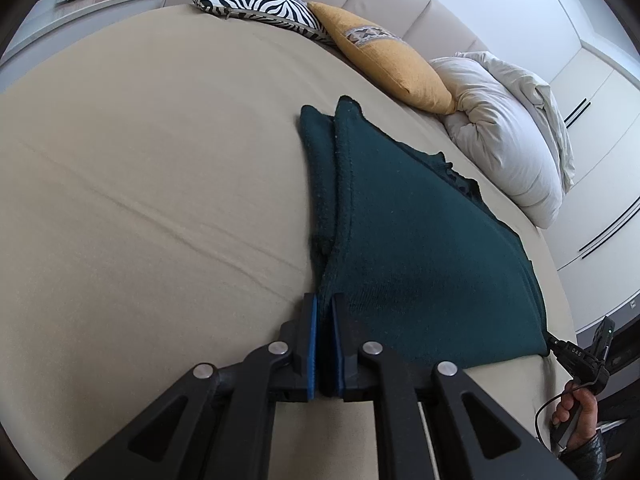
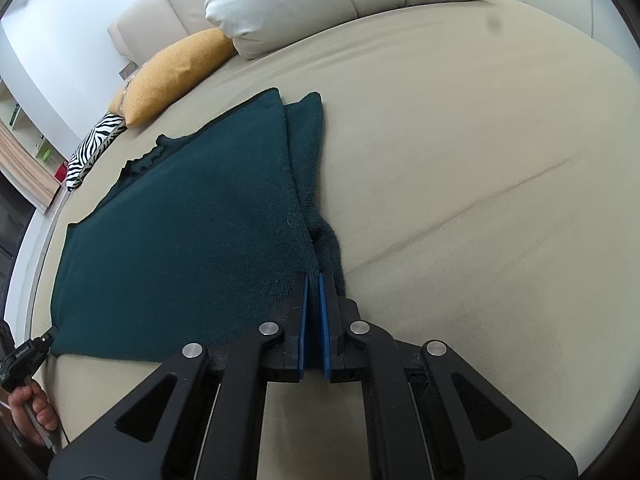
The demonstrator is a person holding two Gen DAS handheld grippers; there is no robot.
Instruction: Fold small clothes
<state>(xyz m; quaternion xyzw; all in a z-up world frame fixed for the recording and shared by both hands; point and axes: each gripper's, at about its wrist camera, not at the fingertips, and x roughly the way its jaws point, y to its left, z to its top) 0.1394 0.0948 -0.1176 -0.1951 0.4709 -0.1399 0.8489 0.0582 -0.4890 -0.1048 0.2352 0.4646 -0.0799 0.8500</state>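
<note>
Left gripper (image 1: 323, 304) nearly closed, pinching the near left corner of the dark green sweater (image 1: 420, 240). Right gripper (image 2: 314, 280) likewise nearly closed on the near right corner of the same sweater (image 2: 192, 232). Sweater lies flat on the beige bed (image 1: 140, 200), stretching ahead of both grippers, a sleeve folded along each side edge. Yellow cushion (image 1: 384, 60), zebra cushion (image 1: 256, 0) and white pillow (image 1: 504, 140) beyond it.
</note>
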